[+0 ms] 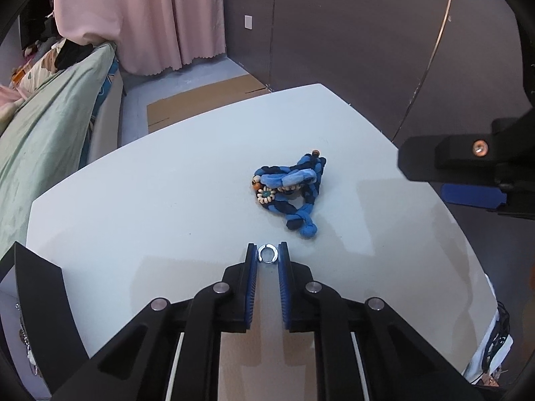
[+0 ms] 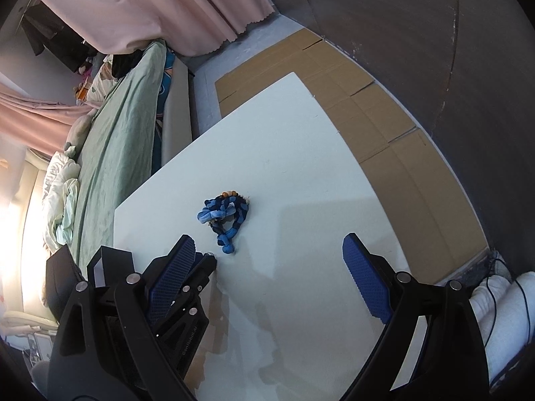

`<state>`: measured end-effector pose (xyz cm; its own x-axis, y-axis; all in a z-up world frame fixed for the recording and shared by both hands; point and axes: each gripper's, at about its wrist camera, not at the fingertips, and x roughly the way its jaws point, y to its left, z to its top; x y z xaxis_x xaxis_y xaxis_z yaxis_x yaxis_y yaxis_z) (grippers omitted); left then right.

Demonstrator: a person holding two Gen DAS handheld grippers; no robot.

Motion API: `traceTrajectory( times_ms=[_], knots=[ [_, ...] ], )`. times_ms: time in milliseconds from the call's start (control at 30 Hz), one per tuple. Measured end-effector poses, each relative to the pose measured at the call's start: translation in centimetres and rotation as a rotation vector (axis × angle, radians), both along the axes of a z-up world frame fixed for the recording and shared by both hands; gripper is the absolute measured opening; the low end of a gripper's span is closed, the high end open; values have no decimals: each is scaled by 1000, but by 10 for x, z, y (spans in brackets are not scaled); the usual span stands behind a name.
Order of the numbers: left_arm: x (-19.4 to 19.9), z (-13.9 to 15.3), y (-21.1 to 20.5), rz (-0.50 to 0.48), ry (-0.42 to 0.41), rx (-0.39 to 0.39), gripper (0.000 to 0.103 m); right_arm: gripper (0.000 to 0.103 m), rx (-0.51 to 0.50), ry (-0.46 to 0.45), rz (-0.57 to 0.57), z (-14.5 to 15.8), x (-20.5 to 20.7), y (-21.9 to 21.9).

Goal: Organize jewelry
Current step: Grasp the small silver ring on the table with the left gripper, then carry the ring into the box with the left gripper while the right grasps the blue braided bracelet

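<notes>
A: Through your left wrist view, what does your left gripper (image 1: pixel 268 254) have?

B: A small silver ring (image 1: pixel 267 254) with a gap in its band, pinched between both blue pads, low over the white table (image 1: pixel 133 200). Beyond it lies a braided blue bracelet (image 1: pixel 289 189) with beads.

A: And your right wrist view?

B: Your right gripper (image 2: pixel 271 267) stands wide, holding nothing. The ring is barely a glint there, mostly hidden.
</notes>
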<state>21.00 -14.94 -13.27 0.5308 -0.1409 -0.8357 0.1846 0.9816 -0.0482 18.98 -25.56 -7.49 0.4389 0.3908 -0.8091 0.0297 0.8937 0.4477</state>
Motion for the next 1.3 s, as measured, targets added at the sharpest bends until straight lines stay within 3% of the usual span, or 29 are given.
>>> traceTrajectory(
  times_ms=[833,1300],
  knots=[
    [-48,83,101,136,-125,-177,11,90,-17,-21,20,-8,16,37],
    [-71,106,172,241,-162,-230,11,90,-165,-88,36,-26,36,82]
  ],
)
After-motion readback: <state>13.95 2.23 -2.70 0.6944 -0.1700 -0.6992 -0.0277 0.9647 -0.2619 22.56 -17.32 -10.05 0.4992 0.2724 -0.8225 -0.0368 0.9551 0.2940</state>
